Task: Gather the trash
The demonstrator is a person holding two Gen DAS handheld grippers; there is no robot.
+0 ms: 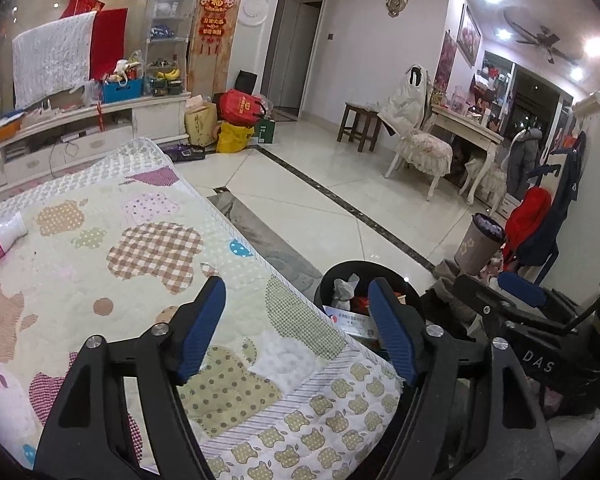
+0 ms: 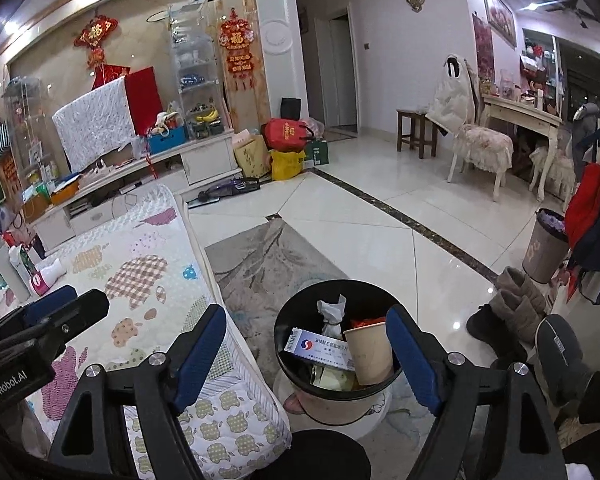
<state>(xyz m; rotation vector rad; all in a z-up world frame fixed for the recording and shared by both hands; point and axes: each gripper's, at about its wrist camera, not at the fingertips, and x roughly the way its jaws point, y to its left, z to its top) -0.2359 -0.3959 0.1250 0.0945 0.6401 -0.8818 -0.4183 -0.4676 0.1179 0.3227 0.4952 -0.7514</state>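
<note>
both claws stand wide apart and hold nothing: left gripper (image 1: 296, 330) over the near edge of the quilted table cover (image 1: 148, 240), right gripper (image 2: 306, 354) just above the black-rimmed bin (image 2: 296, 376) on the floor to its right; bin already holds a paper cup (image 2: 370, 354), medicine box (image 2: 320, 346) and crumpled tissue (image 2: 332, 314); judged partly done; a pink-capped bottle (image 1: 2, 238) lying at the cover's far left appears outstanding.

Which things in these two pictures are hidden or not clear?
- Trash bin, left wrist view: the quilt and a blue finger pad cover most of it.
- Bottle, left wrist view: the picture edge cuts it.
- Medicine box, right wrist view: print too small to read.
- Bin bottom: hidden under the paper cup.
</note>
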